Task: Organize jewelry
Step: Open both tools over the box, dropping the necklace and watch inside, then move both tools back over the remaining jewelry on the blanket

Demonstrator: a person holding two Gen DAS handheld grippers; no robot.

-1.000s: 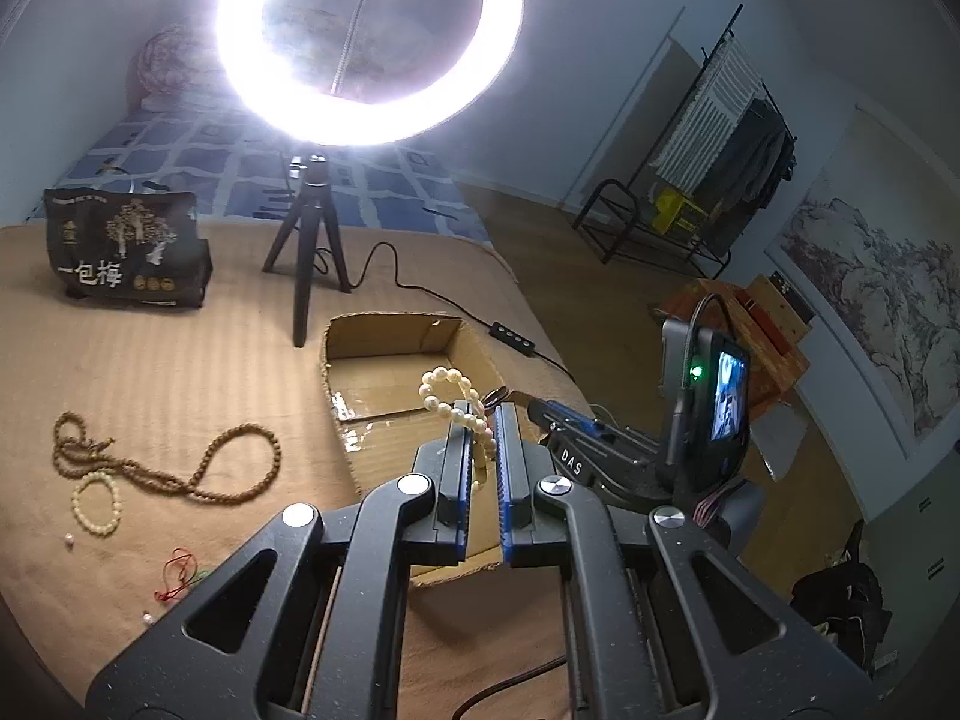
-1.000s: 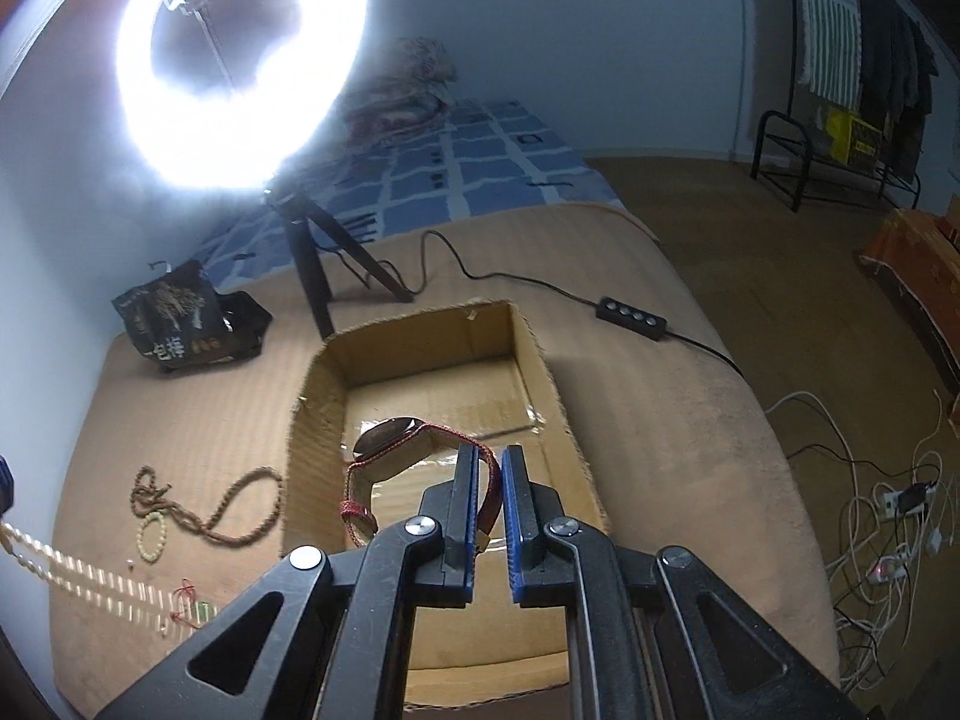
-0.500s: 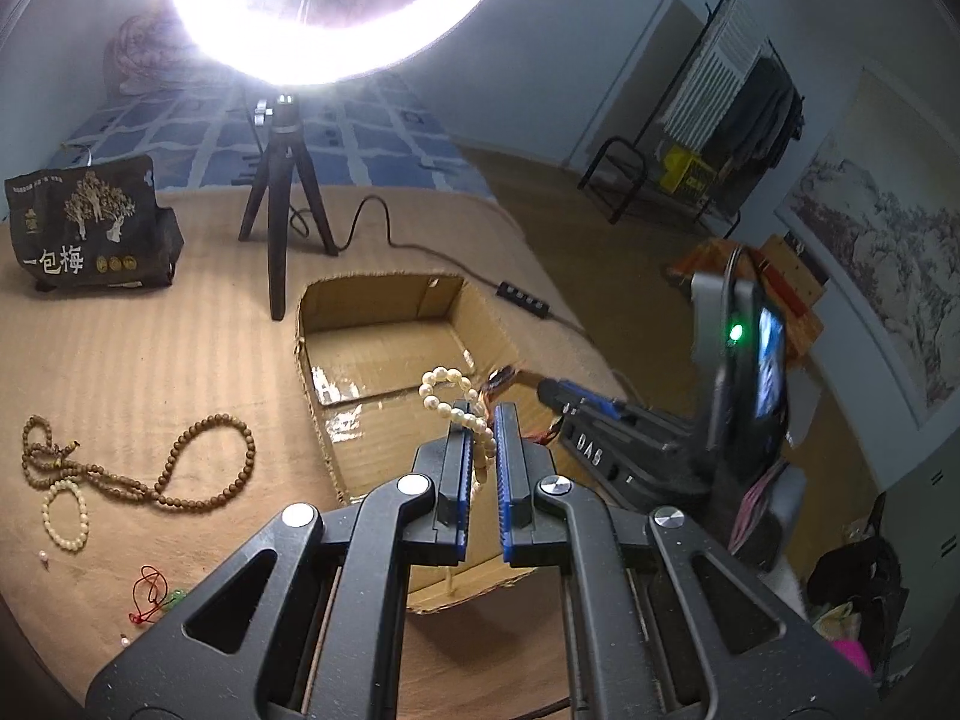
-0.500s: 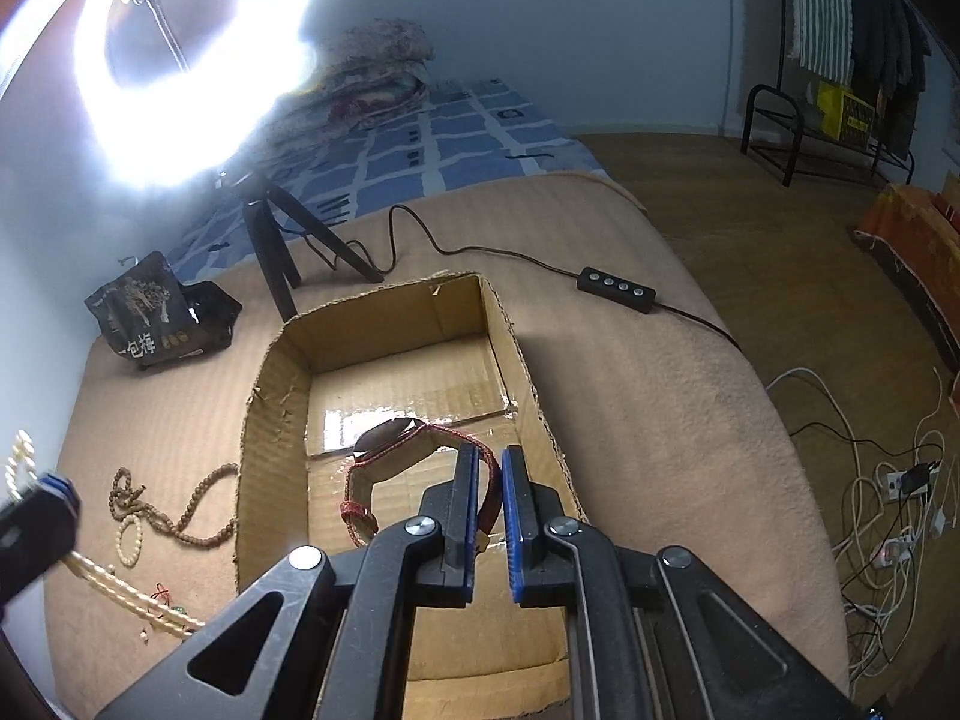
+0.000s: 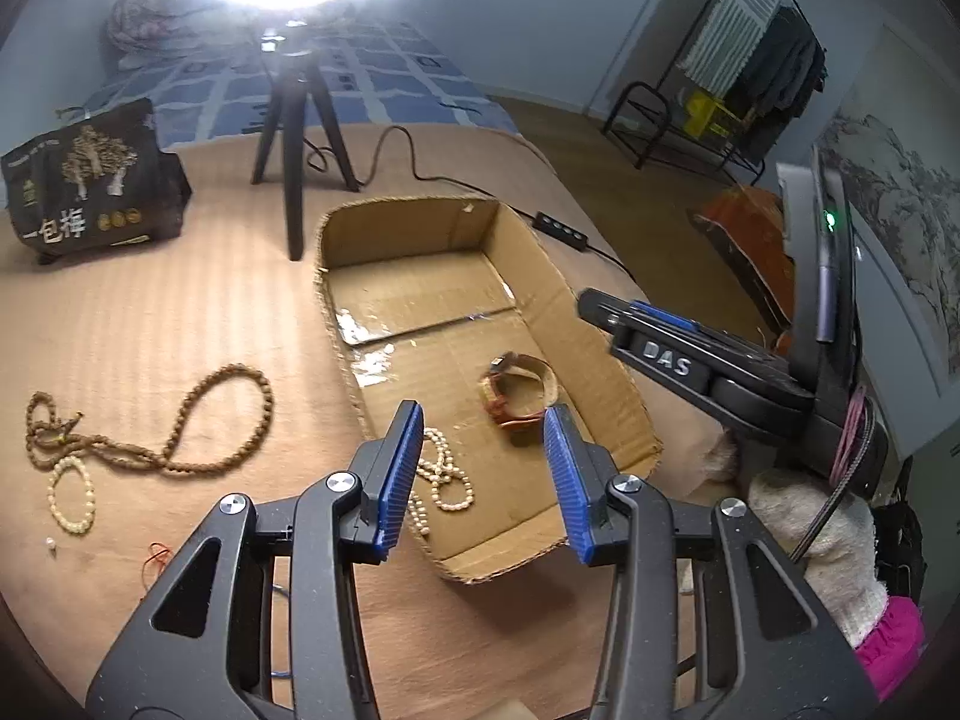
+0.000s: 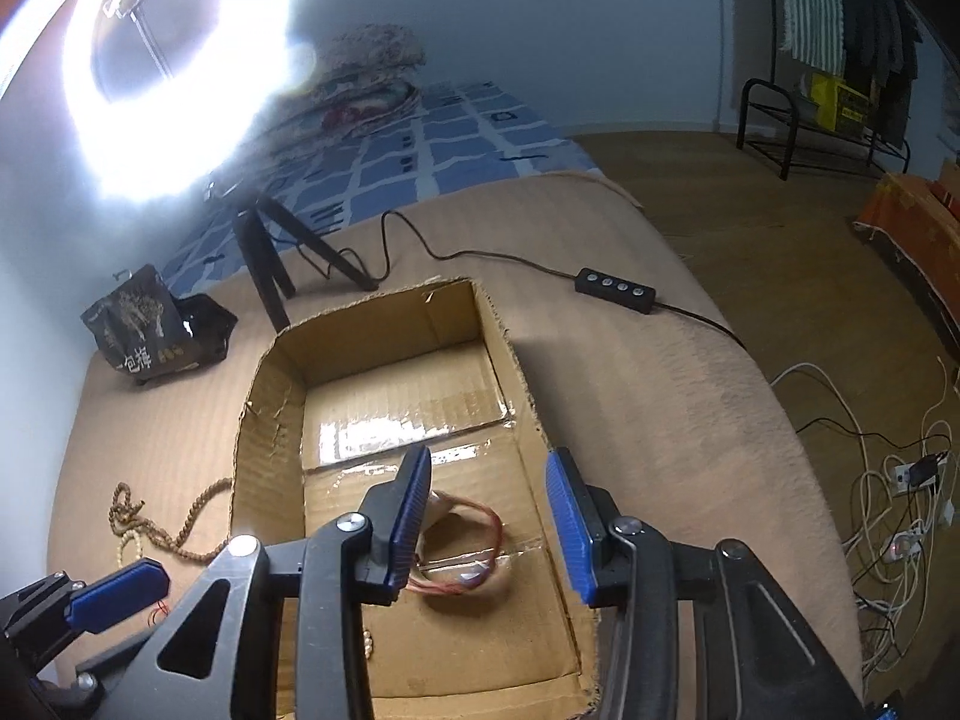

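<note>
An open cardboard box (image 5: 600, 360) (image 6: 264, 420) lies on the tan bed cover. Inside it lie a cream bead necklace (image 5: 444, 474) and a red-strapped watch (image 5: 516, 390) (image 6: 468, 546). My left gripper (image 5: 483, 474) is open and empty above the box's near end, over the necklace. My right gripper (image 6: 489, 516) is open and empty above the watch; it also shows in the left wrist view (image 5: 690, 354). A brown bead necklace (image 5: 198, 420) (image 6: 180, 534), a small cream bracelet (image 5: 72, 495) and a red cord (image 5: 157, 555) lie on the cover left of the box.
A ring light on a black tripod (image 5: 294, 120) (image 6: 270, 276) stands behind the box, its cable and switch (image 6: 615, 283) running right. A black printed bag (image 5: 90, 180) (image 6: 150, 324) sits at the back left. The bed edge and floor cables (image 6: 900, 480) are to the right.
Both grippers have opened. The cream necklace dropped from the left gripper and the watch from the right gripper; both now lie in the box. Both grippers have moved lower over the box.
</note>
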